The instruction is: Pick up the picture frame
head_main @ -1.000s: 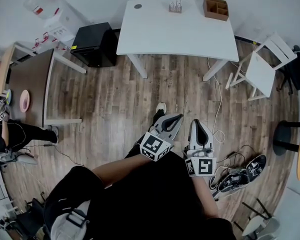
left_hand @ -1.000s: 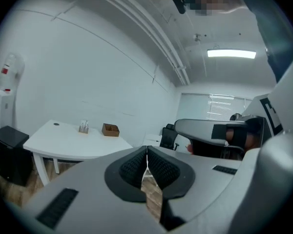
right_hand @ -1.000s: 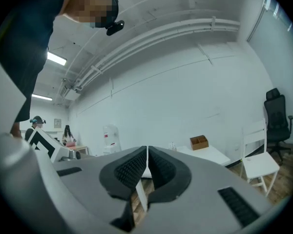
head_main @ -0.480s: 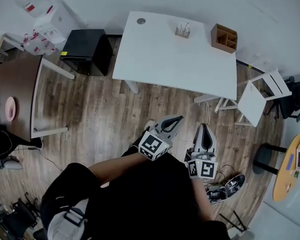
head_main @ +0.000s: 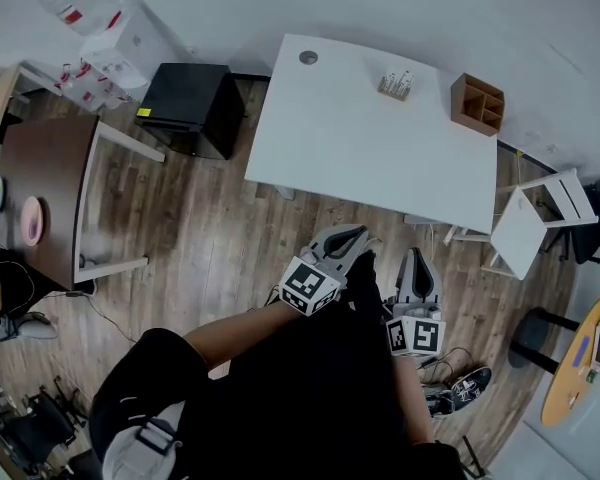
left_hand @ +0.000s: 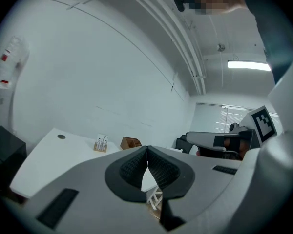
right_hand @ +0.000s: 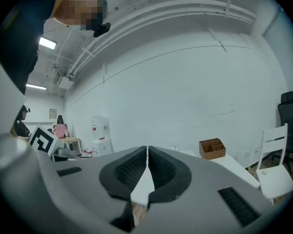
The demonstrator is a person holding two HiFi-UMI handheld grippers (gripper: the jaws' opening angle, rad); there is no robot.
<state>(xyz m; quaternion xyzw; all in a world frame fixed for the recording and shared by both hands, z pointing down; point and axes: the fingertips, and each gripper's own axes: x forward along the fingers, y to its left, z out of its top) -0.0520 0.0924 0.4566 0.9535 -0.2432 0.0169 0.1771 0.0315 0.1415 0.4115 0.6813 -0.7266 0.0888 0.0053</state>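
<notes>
White tabletop sits nearer and more skewed in head view than a second ago. Left gripper and right gripper are both clenched, empty, now close to its near edge. Wooden organizer at far-right corner. Possible picture frame, a small white upright, stands near it; identity unclear.

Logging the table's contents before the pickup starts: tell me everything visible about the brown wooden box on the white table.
The wooden box is a small, brown, open-topped organiser, wood by its look, split by dividers into several compartments that appear empty. It stands upright on the white table, near its far right corner. Nothing but the table touches it.
</notes>
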